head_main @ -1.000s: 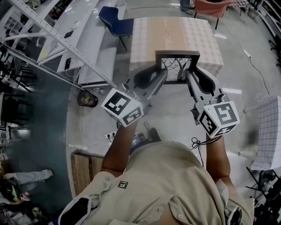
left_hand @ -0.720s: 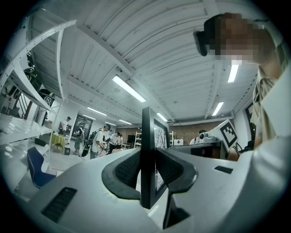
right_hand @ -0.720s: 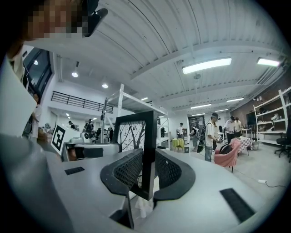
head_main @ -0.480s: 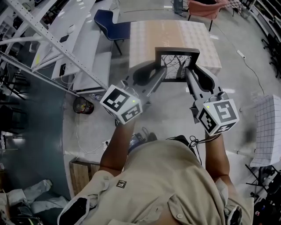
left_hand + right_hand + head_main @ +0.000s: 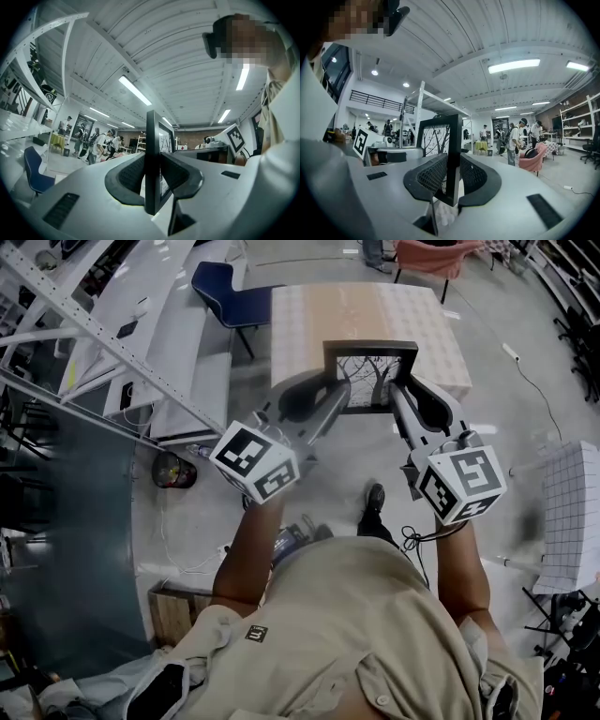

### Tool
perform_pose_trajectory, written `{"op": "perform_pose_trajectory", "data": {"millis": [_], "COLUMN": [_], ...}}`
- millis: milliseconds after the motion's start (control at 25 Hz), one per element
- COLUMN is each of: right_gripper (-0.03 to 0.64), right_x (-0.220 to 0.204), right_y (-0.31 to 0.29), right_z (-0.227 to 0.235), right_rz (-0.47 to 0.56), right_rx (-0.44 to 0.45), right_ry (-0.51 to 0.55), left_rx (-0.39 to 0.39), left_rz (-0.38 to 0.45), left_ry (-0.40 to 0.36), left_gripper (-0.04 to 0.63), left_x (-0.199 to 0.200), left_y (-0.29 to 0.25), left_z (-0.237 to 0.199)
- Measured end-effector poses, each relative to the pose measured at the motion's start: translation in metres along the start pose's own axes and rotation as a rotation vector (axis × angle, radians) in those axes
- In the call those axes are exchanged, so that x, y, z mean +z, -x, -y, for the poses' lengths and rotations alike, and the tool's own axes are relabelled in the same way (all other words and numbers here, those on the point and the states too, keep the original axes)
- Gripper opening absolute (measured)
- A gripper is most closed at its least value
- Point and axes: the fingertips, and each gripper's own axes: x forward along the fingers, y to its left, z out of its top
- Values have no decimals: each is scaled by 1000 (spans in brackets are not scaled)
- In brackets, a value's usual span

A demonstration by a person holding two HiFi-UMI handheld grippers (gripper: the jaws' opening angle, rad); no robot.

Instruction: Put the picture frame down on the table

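A black picture frame [image 5: 370,377] with a bare-tree print is held upright in the air between both grippers. My left gripper [image 5: 330,396] is shut on its left side edge [image 5: 152,159], my right gripper [image 5: 398,395] on its right side edge [image 5: 452,154]. In each gripper view the ribbed pads press on the frame's two faces. The frame hangs over the near edge of a table [image 5: 309,315] with a pale checked cloth, seen in the head view just beyond the frame.
A blue chair [image 5: 218,287] stands at the table's left, a pink chair [image 5: 427,254] behind it. White shelving [image 5: 103,334] runs along the left. A second checked table [image 5: 572,521] is at the right. Cables [image 5: 412,542] lie on the floor. People [image 5: 516,139] stand further off.
Both grippers and the frame have moved forward toward the table, whose near edge now lies under the frame. A shoe has come into view below the grippers.
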Motion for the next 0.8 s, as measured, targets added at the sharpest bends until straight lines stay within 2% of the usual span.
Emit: {"op": "perform_pose_trajectory", "data": {"millis": [360, 800], "right_gripper": [87, 87], "right_x": [-2, -4], "right_y": [-36, -82], "right_z": [28, 102], "right_rz": [1, -5], "right_rx": [35, 88], "right_ry": [-17, -39], "left_rx": [37, 95], "left_rz": [-13, -26], "left_ry": [6, 12], "left_gripper": [101, 101], "left_x": [-2, -12], "left_y": [-28, -100], "left_z": [-33, -72]}}
